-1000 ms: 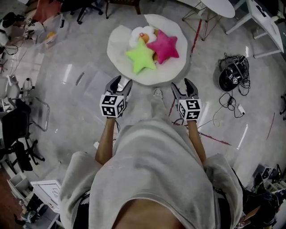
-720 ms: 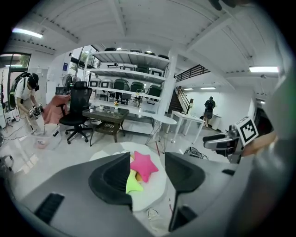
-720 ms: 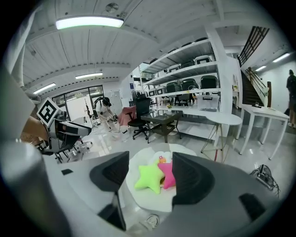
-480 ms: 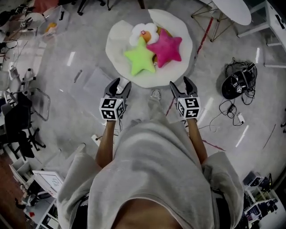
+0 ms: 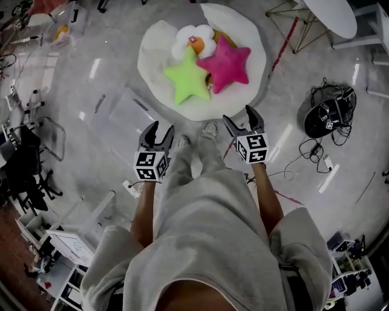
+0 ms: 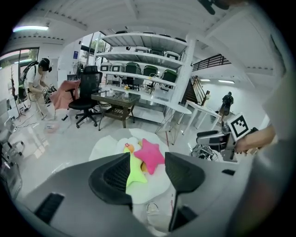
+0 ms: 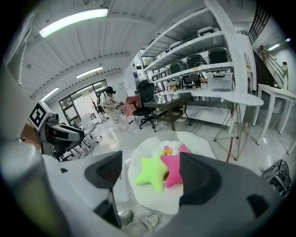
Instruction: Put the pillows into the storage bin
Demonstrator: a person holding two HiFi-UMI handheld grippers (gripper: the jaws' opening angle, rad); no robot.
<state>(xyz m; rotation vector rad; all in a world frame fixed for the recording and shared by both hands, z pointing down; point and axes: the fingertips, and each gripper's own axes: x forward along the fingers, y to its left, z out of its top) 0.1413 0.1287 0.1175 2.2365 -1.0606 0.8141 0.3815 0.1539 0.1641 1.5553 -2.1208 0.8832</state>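
Observation:
Three pillows lie on a round white rug (image 5: 243,36): a green star (image 5: 188,79), a pink star (image 5: 228,61) and a white flower with an orange middle (image 5: 191,41). A clear storage bin (image 5: 118,118) stands on the floor left of the rug. My left gripper (image 5: 161,129) is open and empty, short of the rug's near edge. My right gripper (image 5: 238,115) is open, its jaws have just been opening, and nothing is between them. The left gripper view frames the green star (image 6: 134,172) and pink star (image 6: 151,155) between the jaws; the right gripper view shows the green star (image 7: 151,175) and pink star (image 7: 172,172).
A black helmet with tangled cables (image 5: 325,112) lies at the right. A red line (image 5: 279,45) runs across the floor past the rug. Table legs (image 5: 292,18) stand at the top right, chairs and racks (image 5: 24,164) at the left. My shoes (image 5: 209,129) are between the grippers.
Both grippers have sunk and come closer to the rug, which now looks larger. The right jaws stand wider apart than before.

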